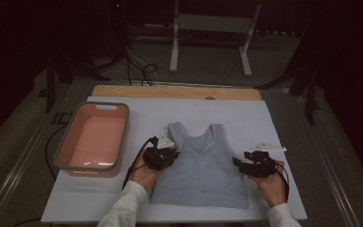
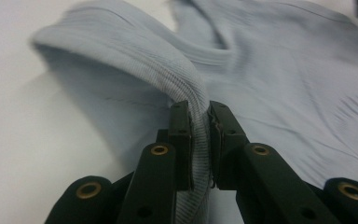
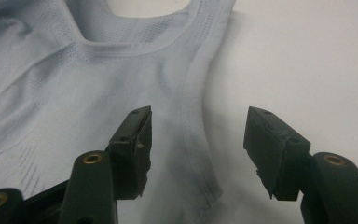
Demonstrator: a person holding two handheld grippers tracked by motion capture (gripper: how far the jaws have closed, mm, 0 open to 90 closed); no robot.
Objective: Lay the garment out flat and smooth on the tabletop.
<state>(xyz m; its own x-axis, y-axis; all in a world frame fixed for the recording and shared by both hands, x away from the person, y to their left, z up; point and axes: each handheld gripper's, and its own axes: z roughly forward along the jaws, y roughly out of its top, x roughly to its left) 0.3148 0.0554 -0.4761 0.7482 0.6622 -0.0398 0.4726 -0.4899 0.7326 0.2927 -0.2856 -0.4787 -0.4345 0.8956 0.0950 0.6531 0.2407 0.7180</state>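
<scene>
The work is at its very start: a pale blue sleeveless top (image 1: 201, 165) lies flat and unfolded, neckline away from the person, in the middle of the surface (image 1: 283, 142), and only one of the two grips it calls for looks made. The left tool (image 2: 199, 140) has its jaws pressed together on the ribbed hem of the armhole on its side, a ridge of cloth bunched up between the pads and lifted a little off the surface. The right tool (image 3: 198, 140) has its jaws apart, one jaw over the fabric and the other over bare surface, so that the opposite armhole's stitched edge runs between them without being touched. In the high view the left tool (image 1: 163, 153) sits at the top's left edge below the strap and the right tool (image 1: 250, 165) at its right edge, each held in one hand. By my reading, what is left is to close the right tool on its hem, then lift or fold the top; the salmon-pink plastic bin (image 1: 93, 139) with a grey rim, standing empty just left of the garment, may be where it goes. The surface is a white sheet laid over a light wooden board. Beyond it the room is dim: grey carpeted floor, a tangle of dark cables, and the white legs of a stand.
</scene>
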